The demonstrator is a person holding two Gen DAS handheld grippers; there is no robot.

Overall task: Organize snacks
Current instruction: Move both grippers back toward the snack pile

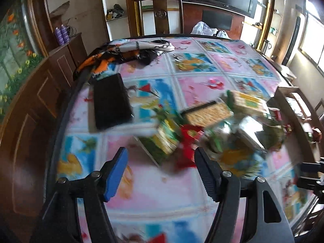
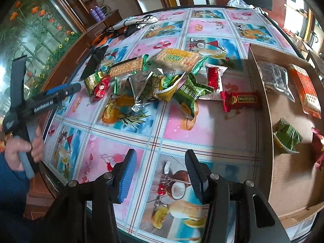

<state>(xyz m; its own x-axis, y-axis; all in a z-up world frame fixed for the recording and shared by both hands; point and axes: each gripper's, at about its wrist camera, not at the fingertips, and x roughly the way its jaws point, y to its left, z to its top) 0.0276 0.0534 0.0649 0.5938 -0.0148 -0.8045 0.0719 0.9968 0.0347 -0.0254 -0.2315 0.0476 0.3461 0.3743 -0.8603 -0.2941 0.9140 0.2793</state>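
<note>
Right wrist view: right gripper [image 2: 160,174] gapes empty; ahead lie two cracker packs [image 2: 176,58], three red snacks [image 2: 239,100]; cardboard box [image 2: 261,93] rightward. Left gripper [image 2: 60,90] open, empty.

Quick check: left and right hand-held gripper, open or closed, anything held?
Left hand-held gripper: open, nothing between the pads, hovering near the snack pile.
Right hand-held gripper: open, empty, above the bare tablecloth.

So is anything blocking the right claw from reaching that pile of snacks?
Nothing visible. The right claw hangs open and empty over bare tablecloth, and the snack pile lies straight ahead of it. The cardboard box stands off to its right, and the left claw is off to the left.
</note>
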